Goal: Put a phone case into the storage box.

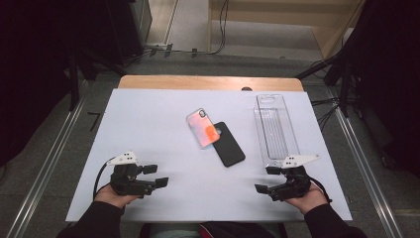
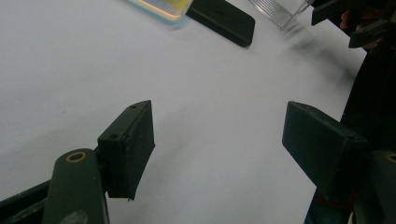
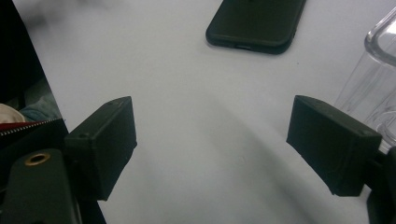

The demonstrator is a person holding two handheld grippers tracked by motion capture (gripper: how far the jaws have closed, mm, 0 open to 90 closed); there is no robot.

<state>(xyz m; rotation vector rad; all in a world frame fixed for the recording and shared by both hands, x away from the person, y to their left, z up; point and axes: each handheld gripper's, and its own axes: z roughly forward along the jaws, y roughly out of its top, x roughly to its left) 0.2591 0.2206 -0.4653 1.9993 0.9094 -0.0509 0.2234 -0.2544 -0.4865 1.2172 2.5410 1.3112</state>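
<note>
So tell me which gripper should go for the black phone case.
Right, probably. The right gripper is open and empty, and the black phone case lies closer to it than to the left gripper, straight ahead in the right gripper view.

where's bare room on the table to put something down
Widest free patch: the left half of the table, between its left edge and the pink phone. Also bare: the front strip between the left gripper and right gripper. Crowded: pink phone overlapping the black phone, clear tray close beside.
</note>
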